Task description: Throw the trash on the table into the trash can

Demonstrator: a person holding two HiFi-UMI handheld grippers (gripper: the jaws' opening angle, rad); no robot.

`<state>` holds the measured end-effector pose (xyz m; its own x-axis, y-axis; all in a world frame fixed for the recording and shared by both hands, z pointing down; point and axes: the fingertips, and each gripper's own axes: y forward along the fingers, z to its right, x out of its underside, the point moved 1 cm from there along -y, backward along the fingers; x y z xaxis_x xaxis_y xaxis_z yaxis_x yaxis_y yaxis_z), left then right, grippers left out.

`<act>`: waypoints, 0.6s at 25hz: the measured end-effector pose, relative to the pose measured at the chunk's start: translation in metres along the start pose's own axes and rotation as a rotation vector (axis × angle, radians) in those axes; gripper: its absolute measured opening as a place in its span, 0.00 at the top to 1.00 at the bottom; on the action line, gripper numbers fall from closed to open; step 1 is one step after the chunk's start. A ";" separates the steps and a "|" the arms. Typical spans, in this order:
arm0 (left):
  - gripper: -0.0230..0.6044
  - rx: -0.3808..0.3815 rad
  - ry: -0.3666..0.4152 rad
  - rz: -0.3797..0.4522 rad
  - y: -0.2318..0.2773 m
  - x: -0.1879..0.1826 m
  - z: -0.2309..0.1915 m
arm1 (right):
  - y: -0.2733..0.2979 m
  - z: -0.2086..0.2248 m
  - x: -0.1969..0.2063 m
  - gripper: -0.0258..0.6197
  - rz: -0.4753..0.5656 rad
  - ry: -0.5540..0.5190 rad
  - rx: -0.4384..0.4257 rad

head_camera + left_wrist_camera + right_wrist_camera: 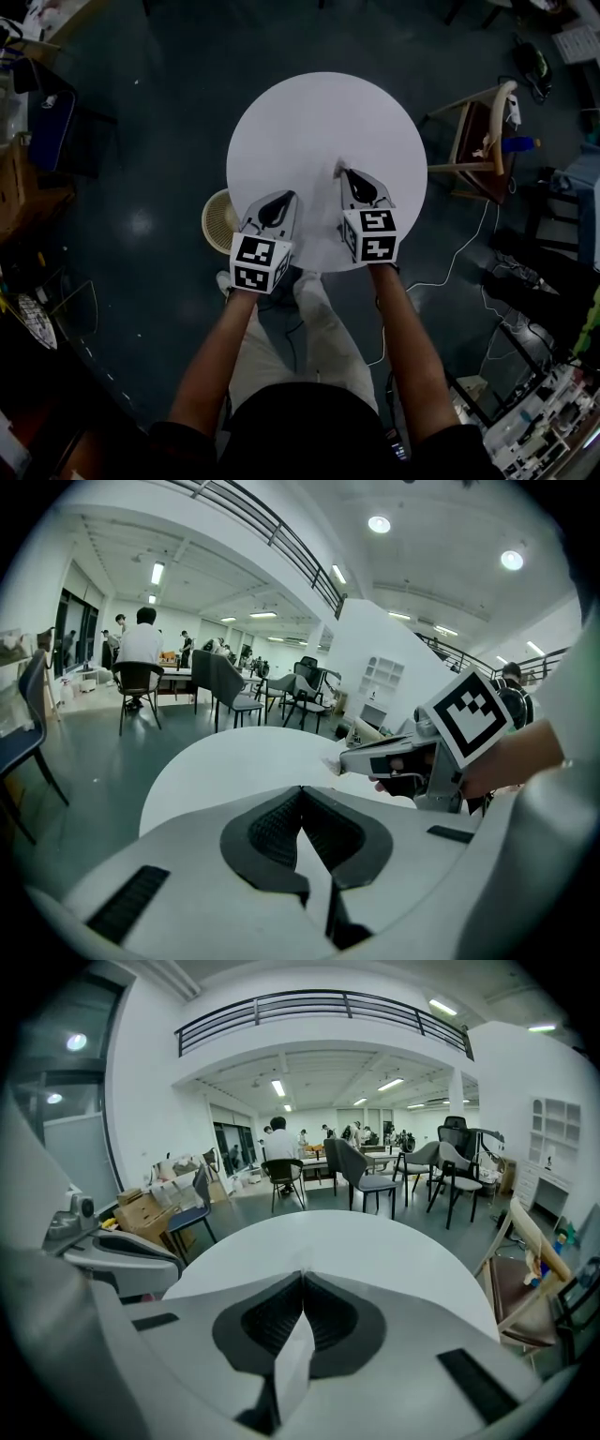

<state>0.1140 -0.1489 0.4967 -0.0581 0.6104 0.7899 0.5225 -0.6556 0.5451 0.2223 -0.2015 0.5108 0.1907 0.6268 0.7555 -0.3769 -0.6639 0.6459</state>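
Two grippers over the near edge of the round table [319, 112]
The right gripper [343, 172] pinches a white paper scrap [292, 1354] between closed jaws; the left gripper [287, 197], just left of it, has its jaws pressed together. The trash can [218, 220] stands on the floor at the table's near left

R gripper [302, 1281] jaws pinched tight on white paper scrap [292, 1356], above round white table [394, 1246].

I am standing in an open-plan office, where people [141, 641] are sitting at desks [176, 673] among chairs [361, 1174] under a railed mezzanine [319, 1005].
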 end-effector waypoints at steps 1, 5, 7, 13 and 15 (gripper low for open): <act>0.94 -0.004 -0.005 -0.002 -0.007 0.003 -0.003 | -0.003 -0.007 0.000 0.92 0.000 -0.004 -0.005; 0.94 -0.015 -0.022 -0.006 -0.031 0.011 -0.015 | -0.013 -0.034 0.002 0.92 -0.006 -0.017 -0.026; 0.94 -0.023 -0.030 -0.006 -0.044 0.015 -0.022 | -0.016 -0.052 0.005 0.92 -0.012 -0.017 -0.041; 0.94 -0.063 -0.048 0.005 -0.079 0.023 -0.040 | -0.023 -0.100 0.013 0.92 -0.021 -0.038 -0.097; 0.94 -0.080 -0.059 0.010 -0.092 0.028 -0.049 | -0.022 -0.118 0.014 0.92 -0.023 -0.044 -0.119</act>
<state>0.0227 -0.0933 0.4820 -0.0021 0.6270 0.7790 0.4534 -0.6937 0.5596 0.1266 -0.1300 0.4945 0.2391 0.6208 0.7466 -0.4766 -0.5949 0.6473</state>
